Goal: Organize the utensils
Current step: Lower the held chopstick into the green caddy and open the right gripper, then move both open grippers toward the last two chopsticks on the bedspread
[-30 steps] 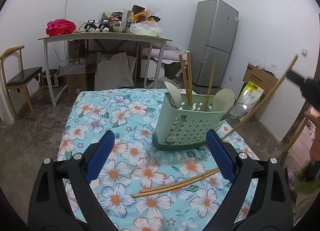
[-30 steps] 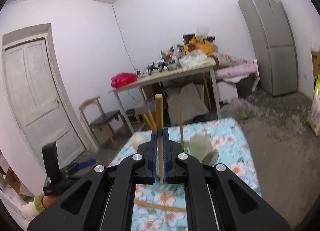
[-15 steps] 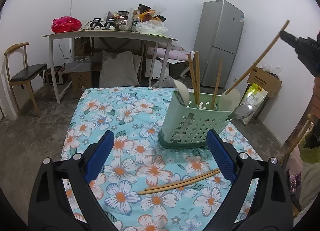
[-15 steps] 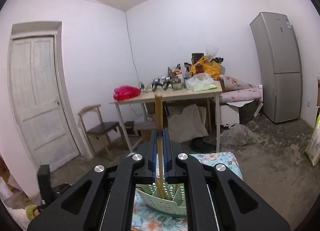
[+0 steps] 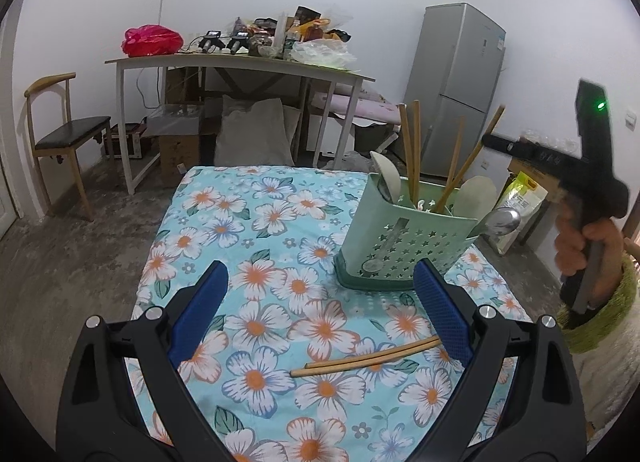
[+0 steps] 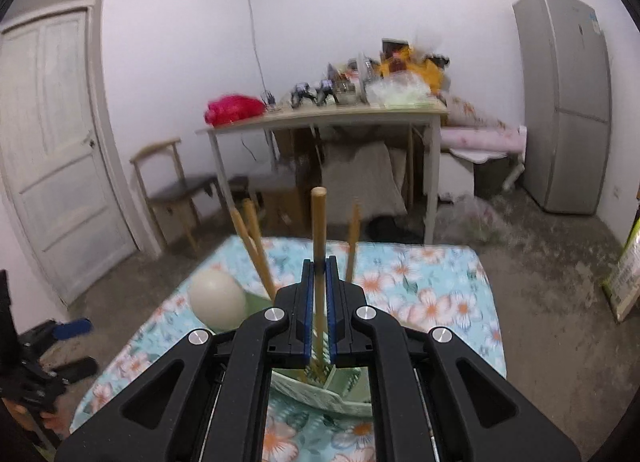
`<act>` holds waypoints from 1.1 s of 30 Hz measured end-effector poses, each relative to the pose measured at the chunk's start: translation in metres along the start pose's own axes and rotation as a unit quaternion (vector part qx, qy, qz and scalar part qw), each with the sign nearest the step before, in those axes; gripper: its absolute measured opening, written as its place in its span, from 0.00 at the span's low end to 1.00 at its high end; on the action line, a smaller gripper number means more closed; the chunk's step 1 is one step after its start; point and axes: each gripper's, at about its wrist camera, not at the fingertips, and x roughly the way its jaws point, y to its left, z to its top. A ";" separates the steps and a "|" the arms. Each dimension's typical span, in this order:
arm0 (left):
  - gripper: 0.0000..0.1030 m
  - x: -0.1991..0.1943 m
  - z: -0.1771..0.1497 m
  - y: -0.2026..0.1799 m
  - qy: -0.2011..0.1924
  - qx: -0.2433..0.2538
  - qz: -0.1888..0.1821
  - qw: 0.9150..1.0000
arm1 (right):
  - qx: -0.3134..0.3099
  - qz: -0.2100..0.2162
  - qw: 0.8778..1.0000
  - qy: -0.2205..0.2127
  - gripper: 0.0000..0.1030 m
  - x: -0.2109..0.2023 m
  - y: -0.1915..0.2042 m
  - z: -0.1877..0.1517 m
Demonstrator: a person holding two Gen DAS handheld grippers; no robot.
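A green perforated utensil caddy (image 5: 404, 246) stands on the floral tablecloth (image 5: 256, 230), holding wooden chopsticks, pale spoons and a metal spoon (image 5: 502, 220). Two wooden chopsticks (image 5: 366, 356) lie on the cloth in front of my left gripper (image 5: 320, 314), which is open and empty. My right gripper (image 6: 319, 274) is shut on a wooden chopstick (image 6: 319, 222), held above the caddy (image 6: 320, 386) with its lower end inside it. The same chopstick (image 5: 470, 162) leans out of the caddy toward the right gripper in the left wrist view.
A cluttered white table (image 5: 240, 62) stands behind, with a wooden chair (image 5: 64, 138) at left and a grey fridge (image 5: 460, 86) at right. A white door (image 6: 52, 142) is at far left in the right wrist view. A yellow bag (image 5: 520, 202) leans on the right wall.
My right gripper has carried its chopstick from beside the table over the caddy and lowered its tip inside. The left gripper stayed open and drew back slightly.
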 end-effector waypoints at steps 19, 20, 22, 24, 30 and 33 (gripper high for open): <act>0.87 0.000 -0.005 0.001 0.002 -0.004 0.007 1.000 | 0.041 0.013 0.993 -0.114 0.45 -0.095 -0.014 0.013; 0.87 0.000 -0.005 0.001 0.001 -0.004 0.006 1.000 | 0.044 0.017 0.992 -0.117 0.45 -0.101 -0.013 0.012; 0.87 0.000 -0.006 0.002 0.002 -0.005 0.004 1.000 | 0.046 0.033 0.991 -0.123 0.48 -0.114 -0.011 0.006; 0.87 0.002 -0.009 0.003 0.005 -0.007 0.003 1.000 | 0.045 0.052 0.990 -0.126 0.50 -0.126 -0.007 -0.003; 0.87 0.014 -0.022 0.003 0.029 0.001 0.013 1.000 | 0.032 0.106 0.992 -0.068 0.58 -0.132 0.016 -0.054; 0.87 0.024 -0.032 -0.003 0.054 0.024 0.035 0.998 | 0.062 0.118 0.991 -0.004 0.58 -0.110 0.020 -0.086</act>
